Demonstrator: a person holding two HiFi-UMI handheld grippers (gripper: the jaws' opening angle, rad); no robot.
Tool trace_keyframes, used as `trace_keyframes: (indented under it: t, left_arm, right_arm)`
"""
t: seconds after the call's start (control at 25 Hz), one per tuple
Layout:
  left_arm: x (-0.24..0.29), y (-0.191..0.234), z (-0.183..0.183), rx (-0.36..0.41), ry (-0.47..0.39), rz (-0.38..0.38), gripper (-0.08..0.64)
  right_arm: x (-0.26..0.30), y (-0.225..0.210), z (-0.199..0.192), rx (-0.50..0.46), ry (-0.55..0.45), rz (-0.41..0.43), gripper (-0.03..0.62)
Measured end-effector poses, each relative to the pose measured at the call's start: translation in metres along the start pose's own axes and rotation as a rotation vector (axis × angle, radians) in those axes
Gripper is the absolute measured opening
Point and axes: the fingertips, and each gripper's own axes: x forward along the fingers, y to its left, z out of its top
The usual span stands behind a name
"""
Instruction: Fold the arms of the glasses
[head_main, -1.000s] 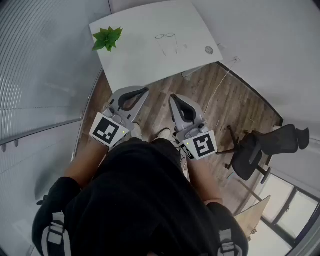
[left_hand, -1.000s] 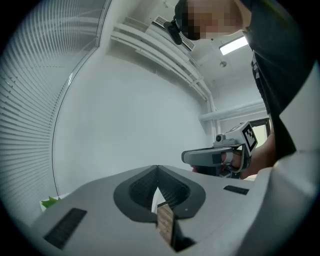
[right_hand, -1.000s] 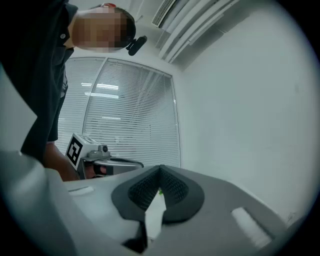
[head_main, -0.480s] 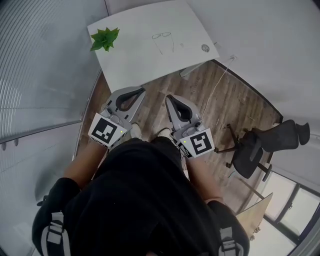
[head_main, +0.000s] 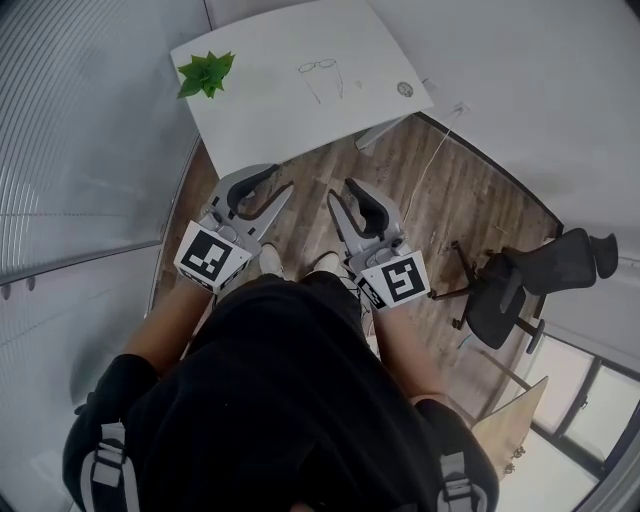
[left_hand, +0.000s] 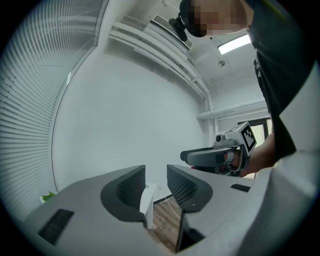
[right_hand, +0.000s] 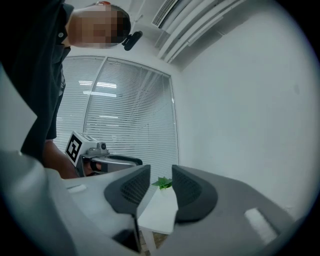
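Two grippers hang over the wood-plank floor, short of the smooth white counter (head_main: 270, 115). The left gripper (head_main: 281, 180) and right gripper (head_main: 342, 190) show ribbed jaws that have just been opening, now partly apart and empty. The thin wire-framed glasses (head_main: 318, 66) lie mid-counter, arms seemingly still unfolded, so both folds remain.

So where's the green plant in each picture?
Head view: plant at the top left, on the table's corner.
Left gripper view: just a leaf tip at the lower left edge.
Right gripper view: low centre, seen far off between the fingers.
Shared landmark: the blinds beside it.
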Motion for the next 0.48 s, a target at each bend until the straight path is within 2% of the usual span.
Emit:
trace_keyframes:
  t: [0.04,0.08,0.24,0.48]
  left_arm:
    - [-0.0005,0.0002,-0.0007,-0.005,0.002,-0.003,0.145]
    - [-0.0010,0.0008,-0.0009,-0.008,0.005,-0.006,0.177]
    - [-0.0052,0.0048,-0.0020,-0.014,0.006,0.002,0.295]
    - [-0.0098,0.0065,-0.0047,-0.025,0.003,0.007,0.322]
  right_arm:
    - [-0.0008,-0.0012,-0.0008,0.003,0.005,-0.006,0.161]
    - [-0.0017,-0.0027,-0.0015,0.007,0.008,-0.013,0.189]
    - [-0.0062,-0.0057,-0.0018,0.011,0.010,-0.033,0.232]
    - [-0.0097,-0.0041,-0.0007,0.005,0.007,-0.046,0.293]
